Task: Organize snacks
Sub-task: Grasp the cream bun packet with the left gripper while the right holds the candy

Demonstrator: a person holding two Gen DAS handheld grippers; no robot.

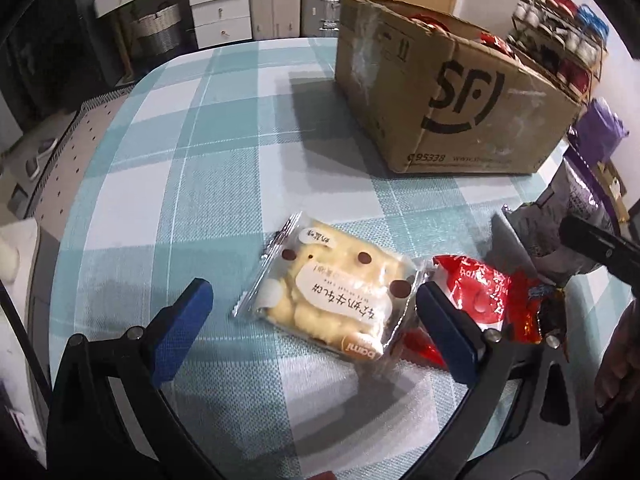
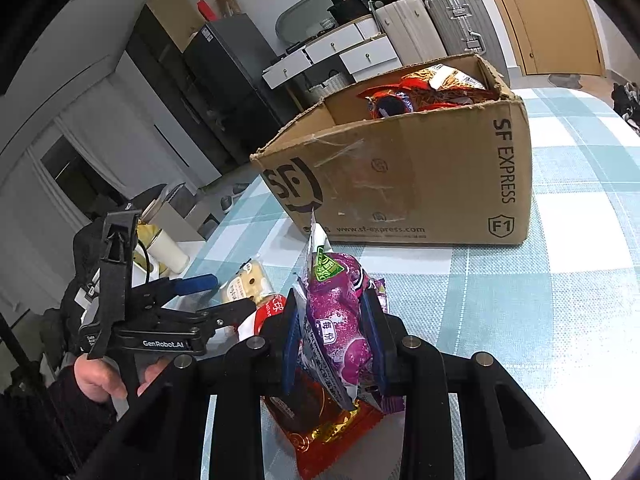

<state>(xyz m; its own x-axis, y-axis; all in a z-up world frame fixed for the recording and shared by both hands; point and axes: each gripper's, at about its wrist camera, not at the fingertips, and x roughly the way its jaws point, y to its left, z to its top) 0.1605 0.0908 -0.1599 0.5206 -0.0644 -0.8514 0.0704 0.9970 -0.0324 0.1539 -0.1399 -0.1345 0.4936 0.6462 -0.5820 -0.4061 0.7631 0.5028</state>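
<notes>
Inside box (image 2: 400,184): snacks (image 2: 432,88), right-view only.

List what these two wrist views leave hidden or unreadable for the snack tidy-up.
- Cardboard box: left wrist view, its near wall hides most of its contents.
- Red packet: left wrist view, left gripper's finger covers part.
- Orange packet: right wrist view, right gripper and purple bag cover it.

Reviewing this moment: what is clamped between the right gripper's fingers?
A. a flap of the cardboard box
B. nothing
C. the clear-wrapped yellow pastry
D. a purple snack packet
D: in the right wrist view the right gripper has its blue pads pressed on either side of the purple snack packet, lifted above the table.
</notes>
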